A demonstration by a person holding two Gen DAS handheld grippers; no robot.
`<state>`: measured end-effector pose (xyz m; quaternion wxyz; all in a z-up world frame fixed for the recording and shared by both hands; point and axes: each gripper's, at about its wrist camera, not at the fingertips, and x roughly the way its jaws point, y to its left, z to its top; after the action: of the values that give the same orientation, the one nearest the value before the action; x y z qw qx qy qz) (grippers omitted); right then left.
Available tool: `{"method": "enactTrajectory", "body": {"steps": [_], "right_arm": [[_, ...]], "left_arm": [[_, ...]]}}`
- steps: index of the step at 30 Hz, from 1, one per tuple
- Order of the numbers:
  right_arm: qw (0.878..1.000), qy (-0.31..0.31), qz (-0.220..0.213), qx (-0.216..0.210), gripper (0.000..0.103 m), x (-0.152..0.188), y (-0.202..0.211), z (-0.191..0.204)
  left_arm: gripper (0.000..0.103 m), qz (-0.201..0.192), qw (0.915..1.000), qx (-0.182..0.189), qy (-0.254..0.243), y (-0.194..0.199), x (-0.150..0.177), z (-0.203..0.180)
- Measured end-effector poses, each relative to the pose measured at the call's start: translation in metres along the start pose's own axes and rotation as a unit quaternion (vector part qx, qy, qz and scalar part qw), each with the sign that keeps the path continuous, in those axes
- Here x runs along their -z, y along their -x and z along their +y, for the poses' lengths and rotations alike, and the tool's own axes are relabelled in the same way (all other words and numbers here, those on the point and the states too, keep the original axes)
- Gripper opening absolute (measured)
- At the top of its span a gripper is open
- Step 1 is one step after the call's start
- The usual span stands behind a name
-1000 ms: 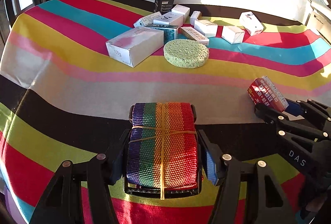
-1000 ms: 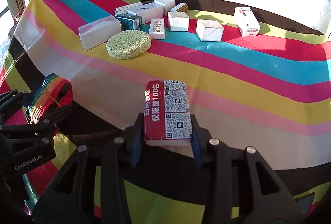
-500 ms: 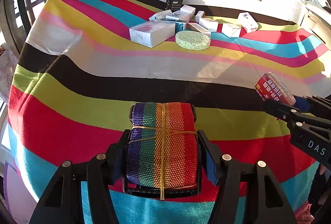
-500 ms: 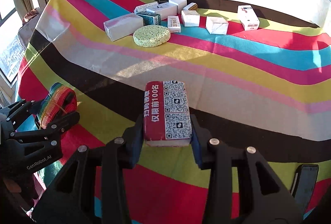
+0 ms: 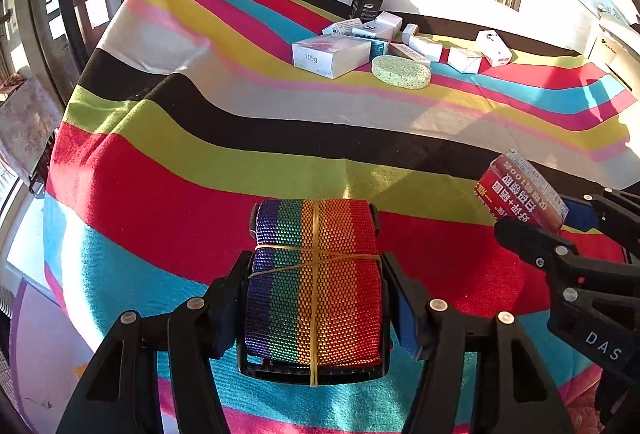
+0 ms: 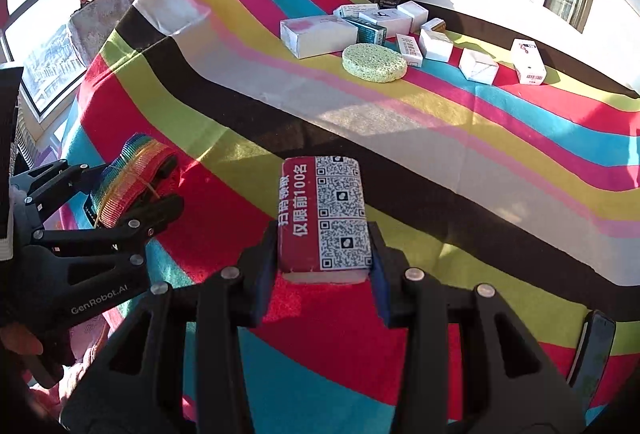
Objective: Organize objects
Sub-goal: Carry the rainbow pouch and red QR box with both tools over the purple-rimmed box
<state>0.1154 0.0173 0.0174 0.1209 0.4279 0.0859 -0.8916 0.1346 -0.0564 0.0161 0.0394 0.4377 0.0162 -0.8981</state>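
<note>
**A:** Left wrist view: the left tool [image 5: 316, 298] is clamped on a rainbow-striped woven strap roll bound with yellow elastic [image 5: 314, 286], lower centre of the frame, jaws part open with both sides pressed against the bundle. What does the next move turn on?

**B:** On the gap up the frame. The cluster of small white and dark cardboard boxes [image 5: 400, 33] and the pale green round sponge [image 5: 401, 72] sit in the upper right, well apart from the roll, across the striped cloth of the tabletop [image 5: 168, 169]. The roll's long axis runs up the frame, pointing left of that group.

**A:** And the other hand?

**B:** At the right edge the right tool [image 5: 568, 213] shows from the side, holding a red packet printed with white QR codes [image 5: 520, 193], clear of the cloth as far as I can judge.

**A:** Right wrist view?

**B:** The right tool [image 6: 322, 266] grips the red packet [image 6: 324, 213] at lower centre, jaws drawn narrow against its long sides, long axis running up the frame. The boxes [image 6: 384, 21] and sponge [image 6: 374, 63] lie in the upper middle, up and slightly right of it. The left tool [image 6: 132, 193] with the strap roll [image 6: 128, 177] sits at the left edge, level with the packet.

**A:** Which hand is nearer the group?

**B:** Neither clearly. Both are well short of it; if the items belong there, each needs a long carry up the frame.
</note>
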Motion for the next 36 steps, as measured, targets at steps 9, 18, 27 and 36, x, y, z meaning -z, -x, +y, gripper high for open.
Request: {"method": "enactTrajectory", "body": {"steps": [9, 18, 27, 36], "right_arm": [[0.999, 0.034, 0.002, -0.019, 0.045, -0.001, 0.010, 0.034], [0.993, 0.103, -0.008, -0.057, 0.045, -0.011, 0.026, 0.092], [0.976, 0.189, -0.005, -0.104, 0.045, -0.019, 0.030, 0.163], [0.946, 0.296, 0.001, -0.134, 0.045, -0.003, 0.029, 0.244]], "left_arm": [[0.062, -0.005, 0.9998, -0.002, 0.022, 0.017, 0.019, 0.027], [0.062, -0.025, 0.9977, -0.034, 0.054, 0.055, 0.047, 0.075], [0.062, -0.022, 0.9872, -0.093, 0.128, 0.076, 0.083, 0.142], [0.062, 0.018, 0.9676, -0.146, 0.206, 0.080, 0.134, 0.202]]}}
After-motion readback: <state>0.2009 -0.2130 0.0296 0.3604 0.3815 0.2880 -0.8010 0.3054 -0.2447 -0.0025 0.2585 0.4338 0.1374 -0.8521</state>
